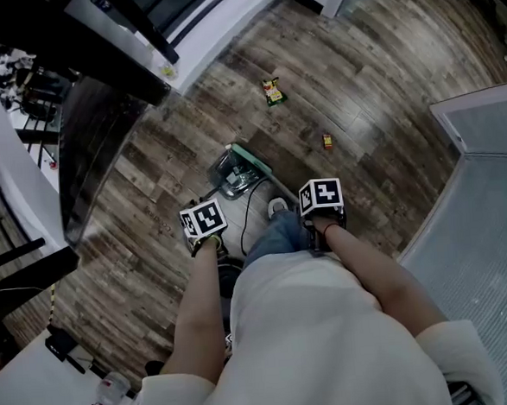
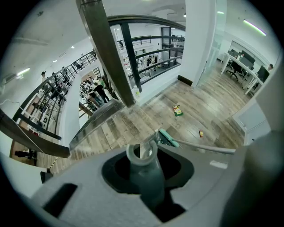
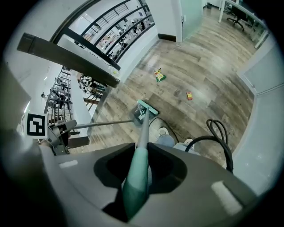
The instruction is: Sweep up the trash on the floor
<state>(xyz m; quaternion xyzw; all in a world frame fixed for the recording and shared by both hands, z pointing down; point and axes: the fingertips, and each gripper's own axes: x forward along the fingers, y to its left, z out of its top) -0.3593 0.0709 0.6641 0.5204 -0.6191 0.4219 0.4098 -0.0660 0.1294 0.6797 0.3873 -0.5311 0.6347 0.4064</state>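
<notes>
A yellow-green snack packet (image 1: pixel 273 91) and a small red-yellow scrap (image 1: pixel 326 140) lie on the wood floor, apart from the tools. Closer to me, a grey dustpan (image 1: pixel 232 177) rests on the floor with the green broom head (image 1: pixel 252 159) against its far side. My left gripper (image 1: pixel 204 221) is shut on the dustpan's grey handle (image 2: pixel 145 170). My right gripper (image 1: pixel 321 199) is shut on the broom's green handle (image 3: pixel 136 179), which runs down to the broom head (image 3: pixel 147 108). Both pieces of trash, the packet (image 3: pixel 158 75) and the scrap (image 3: pixel 189 95), lie beyond the broom head.
A glass railing with a dark top rail (image 1: pixel 96 52) and a white ledge (image 1: pixel 224 30) bound the floor at the far left. A grey mat (image 1: pixel 487 198) lies to the right. A black cable (image 3: pixel 218 133) loops by my shoes (image 3: pixel 163 131).
</notes>
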